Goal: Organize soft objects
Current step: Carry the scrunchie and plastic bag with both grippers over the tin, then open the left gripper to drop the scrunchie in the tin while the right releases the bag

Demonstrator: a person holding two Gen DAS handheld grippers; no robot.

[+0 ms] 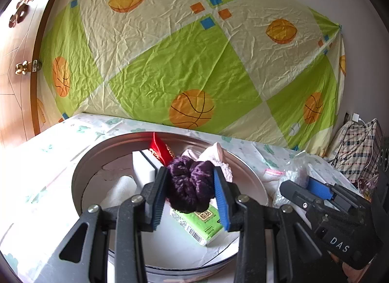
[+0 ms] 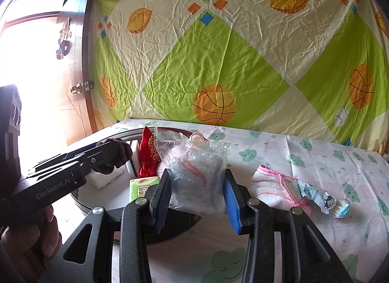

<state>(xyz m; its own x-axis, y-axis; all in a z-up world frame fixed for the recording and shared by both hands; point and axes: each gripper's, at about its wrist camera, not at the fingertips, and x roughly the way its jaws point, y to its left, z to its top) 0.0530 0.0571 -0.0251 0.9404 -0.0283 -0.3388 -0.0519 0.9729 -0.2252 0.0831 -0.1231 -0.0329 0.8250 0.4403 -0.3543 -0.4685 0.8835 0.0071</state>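
A fuzzy dark purple knitted scrunchie (image 1: 190, 185) sat pinched between the blue-padded fingers of the left gripper (image 1: 192, 200), whose jaws were closed partway onto it, and it hung over the round metal tray (image 1: 80, 168) on the table. The left gripper pointed slightly downward across the tray; in the right wrist view a hand (image 2: 31, 236) gripped its black handle from below. The right gripper (image 2: 198, 197) also tilted gently downward, its jaws partly closed on a crumpled clear plastic bag (image 2: 197, 168) with a red mark on it, held at the tray's near right rim.

Inside the tray lay a white sponge block (image 1: 142, 166) with a dark layer, a red pouch with gold trim (image 2: 147, 154), a pale pink fluffy cloth (image 1: 218, 159) and a green tissue packet (image 1: 201, 224) beneath the scrunchie. To the right of the tray, on the white tablecloth printed with green smiling clouds (image 2: 316, 161), rested a white knitted cloth edged in pink (image 2: 274, 185), touching a small clear packet of cotton swabs (image 2: 325, 200). A green and cream sheet with basketball prints (image 1: 194, 59) hung behind, beside a wooden door (image 1: 17, 68) with a brass knob.

The left gripper's body read "GenRobot.AI", the right one's "DAS". The tissue packet carried Chinese print and a barcode, too small to read.
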